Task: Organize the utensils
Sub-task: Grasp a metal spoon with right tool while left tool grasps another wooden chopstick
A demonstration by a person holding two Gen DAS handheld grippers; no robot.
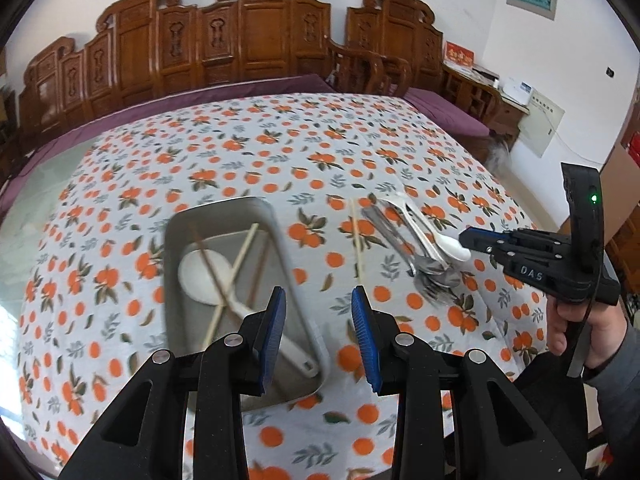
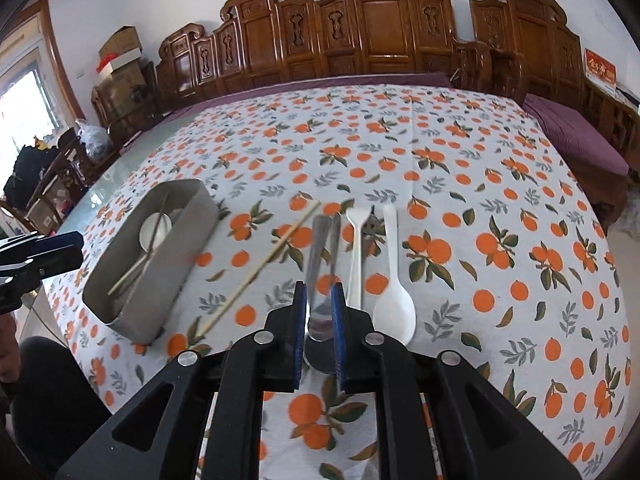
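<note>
A grey metal tray with rounded corners (image 1: 240,216) sits on the tablecloth with orange fruit on it (image 2: 480,160). Inside the tray lie a white plastic spoon (image 1: 208,276) and some thin chopsticks (image 1: 236,268), crossed over each other.

In the right wrist view, more things wait on the cloth in the middle of the frame: one pale wooden chopstick (image 2: 264,264), two shiny metal utensils (image 2: 320,256) lying side by side, a white flat-handled utensil (image 2: 354,252) and a big white spoon (image 2: 394,296).

The left gripper (image 1: 319,334) hangs over the near end of the tray. Its jaws stand partly open and hold nothing.

The right gripper (image 2: 320,330) is low over the metal utensils. Its jaws are a little apart, and the metal shows between them, but they do not look pressed on it.

To do this step well, the right gripper should probably go down straight, keep only one metal piece between its pads, and squeeze firmly. The metal looks smooth and could slip.
</note>
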